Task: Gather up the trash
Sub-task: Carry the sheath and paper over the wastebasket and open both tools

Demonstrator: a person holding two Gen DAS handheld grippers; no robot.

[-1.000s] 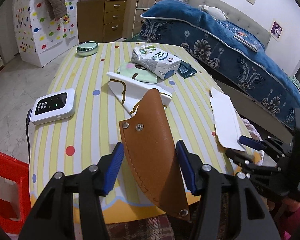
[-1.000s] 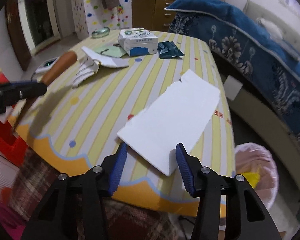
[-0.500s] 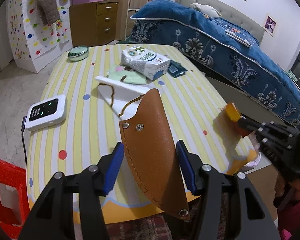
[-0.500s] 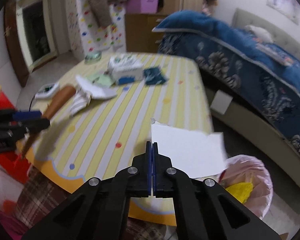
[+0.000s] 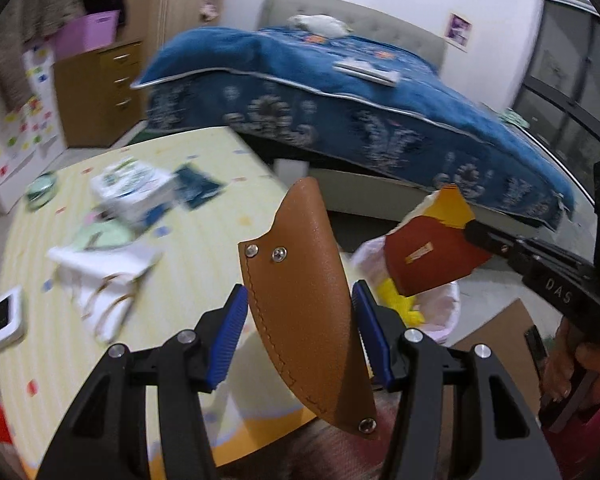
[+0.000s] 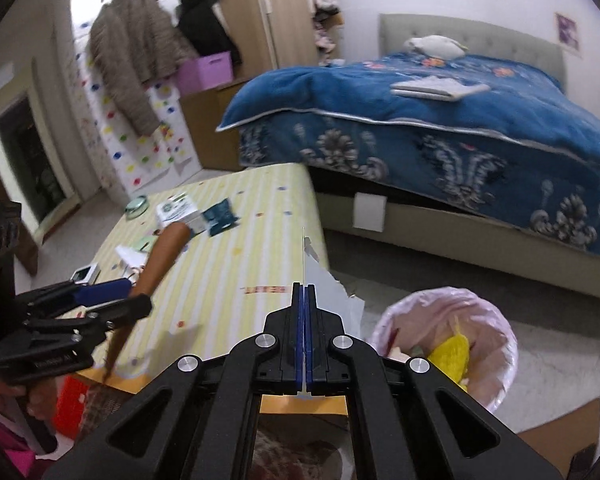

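The right hand-held gripper [image 6: 303, 334] pinches torn white card [image 6: 324, 286] edge-on beside the pink-lined bin [image 6: 496, 344].

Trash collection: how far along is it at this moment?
Done: the pink-lined bin beside the table already holds some yellow trash.
In hand: the right gripper is shut on a torn card, carried near the bin; the left gripper holds a brown leather sheath.
Left: paper scraps and a blue wrapper lie on the striped table.
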